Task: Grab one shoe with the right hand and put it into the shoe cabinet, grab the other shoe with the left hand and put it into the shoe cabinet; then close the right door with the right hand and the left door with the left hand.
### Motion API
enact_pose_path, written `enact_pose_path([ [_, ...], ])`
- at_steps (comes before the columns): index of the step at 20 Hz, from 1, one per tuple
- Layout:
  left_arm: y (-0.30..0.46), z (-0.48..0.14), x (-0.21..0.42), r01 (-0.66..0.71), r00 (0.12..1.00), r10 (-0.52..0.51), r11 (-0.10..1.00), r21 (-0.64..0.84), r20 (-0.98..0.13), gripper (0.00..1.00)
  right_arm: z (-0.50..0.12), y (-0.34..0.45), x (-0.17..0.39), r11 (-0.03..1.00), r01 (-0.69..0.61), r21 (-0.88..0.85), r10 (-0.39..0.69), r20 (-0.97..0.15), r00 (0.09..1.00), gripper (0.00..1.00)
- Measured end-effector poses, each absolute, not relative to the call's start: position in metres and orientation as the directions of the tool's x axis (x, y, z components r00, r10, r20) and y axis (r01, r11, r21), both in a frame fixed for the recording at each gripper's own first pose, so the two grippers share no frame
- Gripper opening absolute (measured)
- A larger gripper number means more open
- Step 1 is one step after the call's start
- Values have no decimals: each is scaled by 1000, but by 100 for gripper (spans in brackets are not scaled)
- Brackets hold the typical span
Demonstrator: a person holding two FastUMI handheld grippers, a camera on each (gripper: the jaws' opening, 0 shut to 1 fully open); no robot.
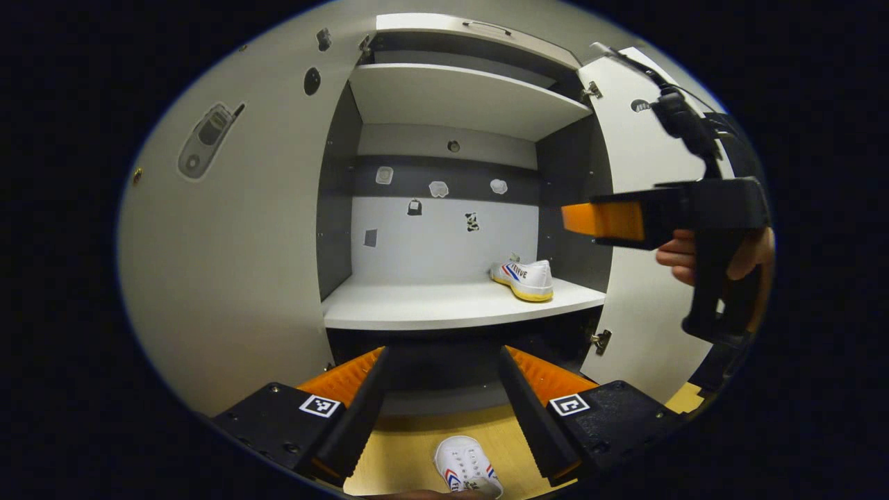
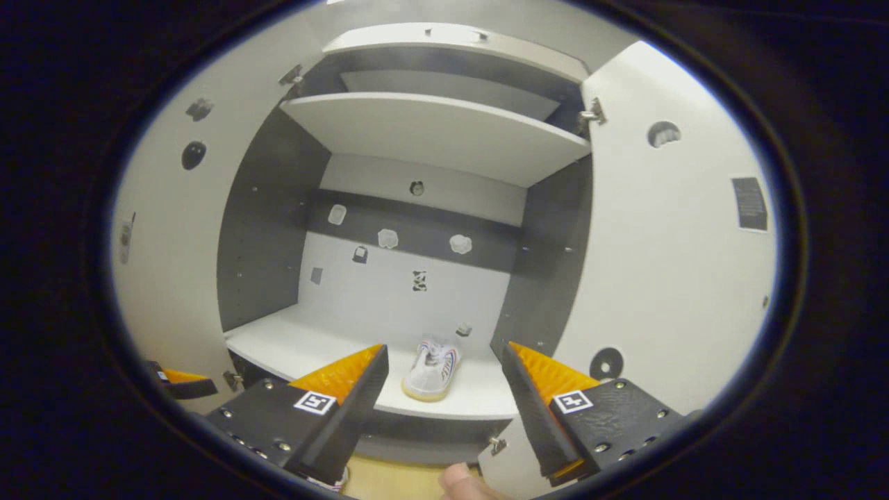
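Note:
One white shoe [image 1: 524,279] with a yellowish sole rests on the right part of the cabinet's lower shelf [image 1: 430,305]; in the right gripper view this shoe [image 2: 432,371] lies just beyond my open right gripper [image 2: 442,357], which holds nothing. The other white shoe [image 1: 467,467] lies on the wooden floor below and between the fingers of my open left gripper [image 1: 442,361], which is also empty. In the left gripper view, a hand holds the right gripper [image 1: 576,221] level in front of the cabinet's right side. Both cabinet doors stand open.
The open left door [image 1: 229,264] and open right door [image 1: 639,292] flank the cabinet. An upper shelf [image 1: 458,97] spans the top. Small stickers dot the back wall [image 1: 437,229]. The left gripper [image 2: 177,382] peeks in at the lower left of the right gripper view.

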State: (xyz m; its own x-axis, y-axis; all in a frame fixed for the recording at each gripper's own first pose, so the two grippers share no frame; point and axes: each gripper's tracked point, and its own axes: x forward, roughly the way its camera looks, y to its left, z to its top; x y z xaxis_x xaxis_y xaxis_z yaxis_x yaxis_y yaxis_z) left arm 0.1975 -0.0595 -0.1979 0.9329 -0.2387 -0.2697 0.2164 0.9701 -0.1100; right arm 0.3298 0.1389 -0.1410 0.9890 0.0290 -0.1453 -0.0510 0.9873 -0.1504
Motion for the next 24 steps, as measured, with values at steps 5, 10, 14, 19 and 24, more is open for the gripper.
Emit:
enact_pose_path([
  [5, -60, -216, 198, 137, 946, -158, 986, -90, -282, 94, -156, 107, 270, 1000, 7, -21, -10, -143, 990, 98],
  [10, -73, -288, 186, 149, 915, -159, 987, -57, -371, 93, -208, 97, 229, 996, -56, 69, 69, -200, 977, 98],
  [14, -73, -354, 175, 163, 889, -171, 985, -54, -424, 90, -213, 85, 209, 995, -42, 88, 55, -149, 987, 98],
  [19, -72, -421, 147, 169, 819, -191, 981, -91, -540, 91, -222, 91, 188, 984, -96, 150, 113, -106, 988, 98],
  [24, -68, -456, 123, 203, 790, -199, 977, -59, -580, 90, -241, 84, 182, 974, -114, 197, 138, -116, 984, 98],
])
